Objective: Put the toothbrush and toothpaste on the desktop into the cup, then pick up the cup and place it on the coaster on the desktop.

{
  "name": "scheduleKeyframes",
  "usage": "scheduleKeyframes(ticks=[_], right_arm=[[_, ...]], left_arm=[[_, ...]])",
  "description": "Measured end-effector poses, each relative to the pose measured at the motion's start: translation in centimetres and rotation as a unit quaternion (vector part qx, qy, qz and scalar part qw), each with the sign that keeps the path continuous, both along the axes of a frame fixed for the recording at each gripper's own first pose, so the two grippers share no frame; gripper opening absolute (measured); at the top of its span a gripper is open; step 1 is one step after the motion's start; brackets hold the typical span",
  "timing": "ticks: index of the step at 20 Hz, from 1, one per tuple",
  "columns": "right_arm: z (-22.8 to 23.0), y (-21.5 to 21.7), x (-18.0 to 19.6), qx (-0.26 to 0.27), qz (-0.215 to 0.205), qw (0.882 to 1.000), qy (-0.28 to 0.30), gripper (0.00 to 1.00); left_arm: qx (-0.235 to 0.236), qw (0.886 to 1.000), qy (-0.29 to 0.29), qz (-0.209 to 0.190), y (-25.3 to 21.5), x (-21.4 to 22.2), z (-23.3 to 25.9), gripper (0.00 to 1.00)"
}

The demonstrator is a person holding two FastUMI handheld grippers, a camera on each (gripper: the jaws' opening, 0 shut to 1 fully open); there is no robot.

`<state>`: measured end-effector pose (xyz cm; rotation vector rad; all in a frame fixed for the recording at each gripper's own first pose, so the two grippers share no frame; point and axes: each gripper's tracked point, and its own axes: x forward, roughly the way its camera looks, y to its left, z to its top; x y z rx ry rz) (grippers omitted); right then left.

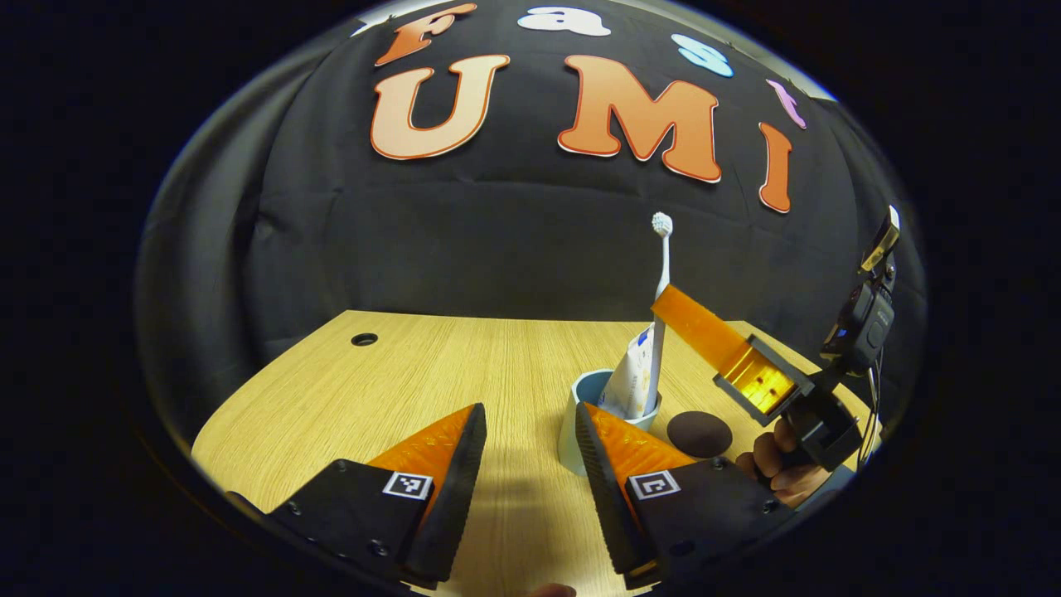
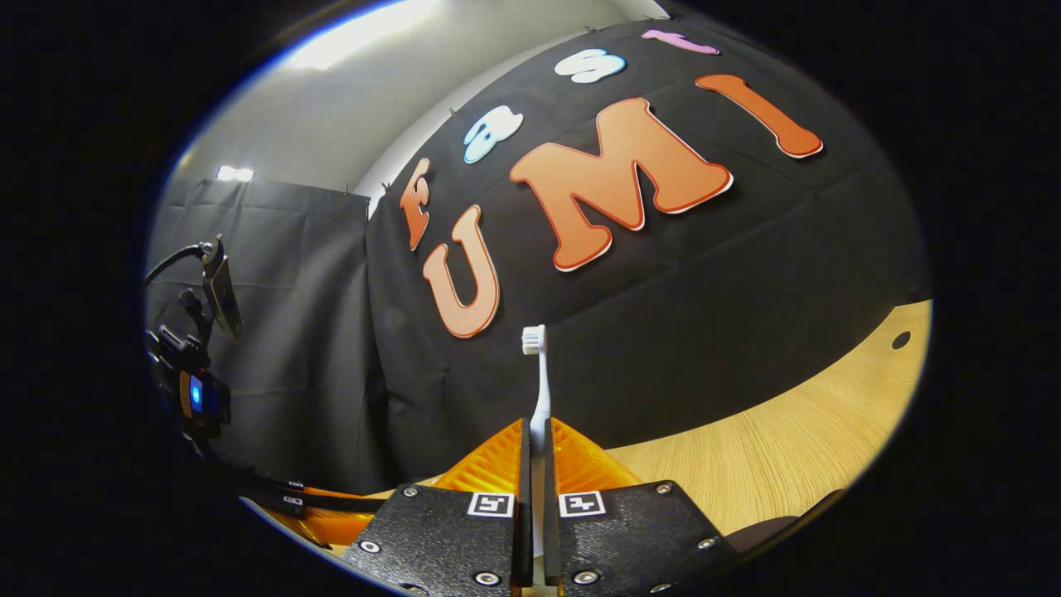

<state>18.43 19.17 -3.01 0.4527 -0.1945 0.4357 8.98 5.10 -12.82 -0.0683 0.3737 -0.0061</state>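
the right gripper (image 2: 537,452) has its two fingers pinched together on the handle of the slim white plastic toothbrush (image 2: 536,365), which stands upright between them with its bristled head at the top. in the left gripper view that same gripper (image 1: 675,308) reaches in from the right, held by a person's hand (image 1: 775,464), and the toothbrush (image 1: 661,282) stands with its lower end inside the pale blue round cup (image 1: 580,414). a white toothpaste tube (image 1: 632,377) leans in the cup just beside the brush.

the left gripper (image 1: 530,435) hovers low over the light wooden desktop (image 1: 398,381), its fingers spread wide with nothing between them; its right finger sits in front of the cup's near side, and i cannot tell whether it touches. a dark brown round coaster (image 1: 699,434) lies flat on the desktop just right of the cup, with nothing on it.
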Motion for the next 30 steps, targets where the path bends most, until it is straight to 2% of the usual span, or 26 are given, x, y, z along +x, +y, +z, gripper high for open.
scheduleKeyframes(ticks=[6, 12, 16, 20, 22, 23, 25, 26, 29, 30], right_arm=[[-2.9, 0.0, -1.5, -0.051, 0.006, 0.998, 0.037, 0.07], [-2.6, -0.9, -3.7, -0.070, 0.007, 0.997, 0.037, 0.07], [-2.7, -1.5, -5.3, -0.091, 0.019, 0.995, 0.043, 0.12], [-1.7, -3.5, -6.7, -0.105, 0.013, 0.994, 0.032, 0.24], [-1.5, -4.7, -7.4, -0.116, 0.011, 0.993, 0.034, 0.34], [-1.3, -5.4, -7.7, -0.117, 0.009, 0.992, 0.036, 0.40], [-0.7, -7.0, -8.6, -0.119, 0.002, 0.992, 0.033, 0.51], [-0.1, -7.9, -9.0, -0.121, -0.006, 0.992, 0.028, 0.54], [1.3, -10.3, -10.4, -0.138, -0.022, 0.990, 0.007, 0.75], [1.3, -10.7, -10.9, -0.152, -0.023, 0.988, 0.004, 0.78]], left_arm=[[-0.020, 1.000, 0.016, -0.015, -1.8, -0.5, -0.4, 0.72], [-0.040, 0.997, 0.049, -0.033, -3.6, -1.2, -1.3, 0.72], [-0.039, 0.996, 0.068, -0.043, -4.8, -1.2, -1.4, 0.72], [-0.013, 0.995, 0.089, -0.054, -5.4, -0.6, -1.3, 0.72], [0.003, 0.993, 0.103, -0.059, -5.7, -0.5, -1.3, 0.72], [0.010, 0.991, 0.113, -0.063, -6.0, -0.4, -1.3, 0.73], [0.019, 0.989, 0.132, -0.068, -6.4, -0.1, -1.4, 0.88], [0.020, 0.987, 0.141, -0.070, -6.8, 0.1, -1.4, 0.88], [0.006, 0.981, 0.176, -0.085, -8.0, 0.2, -1.8, 0.88], [0.009, 0.979, 0.183, -0.089, -8.2, 0.4, -1.8, 0.88]])
